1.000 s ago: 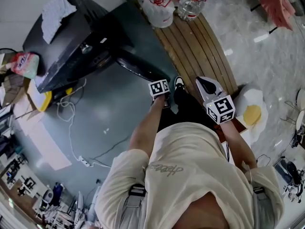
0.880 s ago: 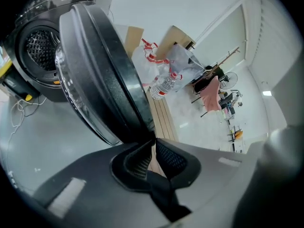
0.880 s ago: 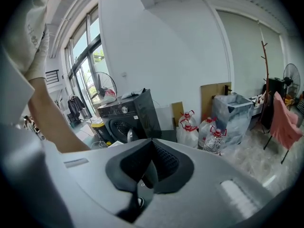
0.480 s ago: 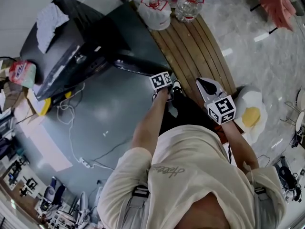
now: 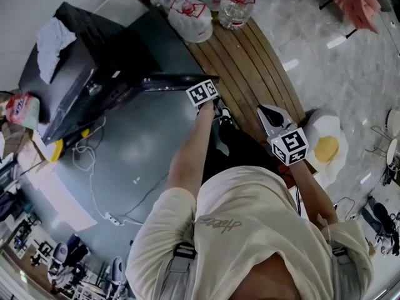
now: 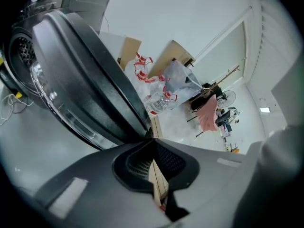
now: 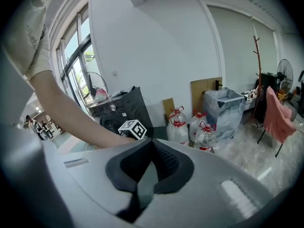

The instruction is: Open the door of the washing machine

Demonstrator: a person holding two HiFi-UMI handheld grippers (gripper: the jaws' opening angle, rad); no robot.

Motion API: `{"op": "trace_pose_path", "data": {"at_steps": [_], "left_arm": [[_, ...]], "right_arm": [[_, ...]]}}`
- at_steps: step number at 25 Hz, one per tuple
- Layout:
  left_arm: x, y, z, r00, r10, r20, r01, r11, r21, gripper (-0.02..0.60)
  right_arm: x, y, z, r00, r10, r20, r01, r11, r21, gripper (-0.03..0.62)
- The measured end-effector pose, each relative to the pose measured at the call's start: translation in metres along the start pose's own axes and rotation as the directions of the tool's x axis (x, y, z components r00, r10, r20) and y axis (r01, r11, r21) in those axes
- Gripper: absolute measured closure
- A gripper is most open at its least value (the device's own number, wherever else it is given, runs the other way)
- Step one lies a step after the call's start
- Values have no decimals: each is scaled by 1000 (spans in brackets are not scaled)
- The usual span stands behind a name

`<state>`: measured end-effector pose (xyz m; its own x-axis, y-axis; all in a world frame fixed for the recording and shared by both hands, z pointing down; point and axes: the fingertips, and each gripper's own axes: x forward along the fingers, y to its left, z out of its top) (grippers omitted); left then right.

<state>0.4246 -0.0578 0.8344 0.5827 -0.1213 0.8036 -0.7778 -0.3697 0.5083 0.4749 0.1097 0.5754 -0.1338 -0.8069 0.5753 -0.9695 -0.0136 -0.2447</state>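
Note:
The black washing machine (image 5: 69, 67) stands at the upper left of the head view. Its round door (image 5: 169, 81) is swung out to the right. My left gripper (image 5: 211, 83) is shut on the door's free edge, with its marker cube just below. In the left gripper view the door (image 6: 85, 80) fills the left side, its glass facing the drum, and its rim runs into the closed left gripper (image 6: 151, 137). My right gripper (image 5: 265, 111) hangs apart from the door, over the wooden boards. In the right gripper view the right gripper (image 7: 152, 141) is shut on nothing.
Bagged water bottles (image 5: 187, 11) stand beyond the wooden boards (image 5: 250, 61). An egg-shaped mat (image 5: 328, 145) lies at the right. A white cable with a power strip (image 5: 112, 216) trails over the grey floor. A white cloth (image 5: 53, 39) lies on the machine.
The left gripper has moved up the head view with the door's edge in it, and the door has swung wider. The right gripper has hardly shifted.

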Motion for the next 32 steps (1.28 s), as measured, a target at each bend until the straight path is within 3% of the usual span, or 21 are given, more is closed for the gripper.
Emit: {"op": "trace_pose_path", "data": {"at_steps": [9, 18, 26, 32], "left_arm": [[-3, -3, 56, 993, -30, 112, 40, 996, -83, 568], [-26, 5, 50, 991, -46, 126, 58, 993, -98, 568], [-79, 12, 34, 986, -73, 150, 79, 996, -38, 568], [-155, 14, 39, 976, -112, 184, 84, 985, 152, 568]], "right_arm": [[1, -9, -4, 1000, 4, -1, -4, 1000, 14, 592], [6, 0, -3, 999, 39, 4, -39, 999, 6, 592], [20, 17, 7, 993, 111, 30, -110, 993, -30, 592], [38, 30, 28, 986, 151, 68, -145, 986, -85, 592]]}}
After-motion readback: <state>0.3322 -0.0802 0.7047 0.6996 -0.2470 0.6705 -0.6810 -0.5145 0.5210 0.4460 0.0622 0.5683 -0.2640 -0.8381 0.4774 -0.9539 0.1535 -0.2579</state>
